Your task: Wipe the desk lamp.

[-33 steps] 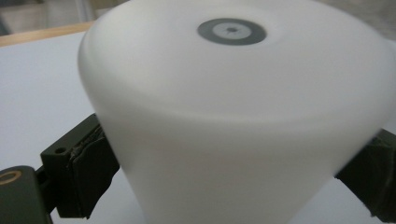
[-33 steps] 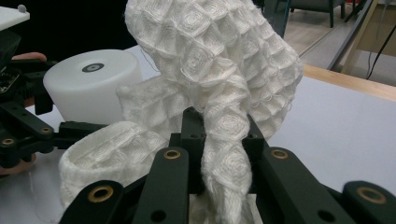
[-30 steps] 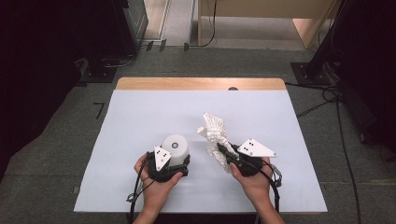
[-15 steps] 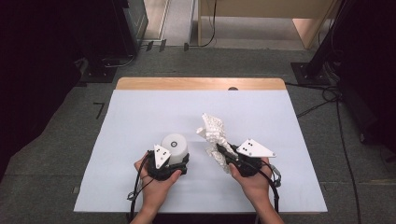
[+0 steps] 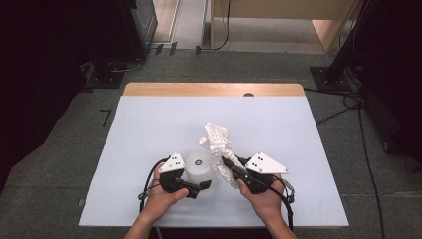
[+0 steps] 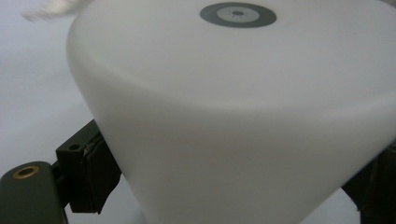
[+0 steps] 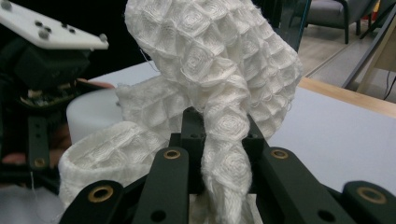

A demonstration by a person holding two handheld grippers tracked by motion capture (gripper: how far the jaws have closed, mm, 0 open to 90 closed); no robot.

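Centrally, cup [image 5: 199, 170] and cloth [image 5: 220, 149] in grippers, open mat [image 5: 149, 119] beyond.

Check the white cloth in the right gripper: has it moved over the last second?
Barely. The white cloth, clamped in the right gripper, stays beside the white cylinder, about as far from the table's wooden edge as before.

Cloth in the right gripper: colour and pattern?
White cloth, woven in a waffle grid of raised squares; clearest in the right gripper view.

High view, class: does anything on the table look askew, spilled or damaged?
Nothing looks spilled or damaged. The white cup stands upside down, base up, clamped in the left tongs. The white waffle cloth is bunched and lifted off the table, pinched in the right tongs.
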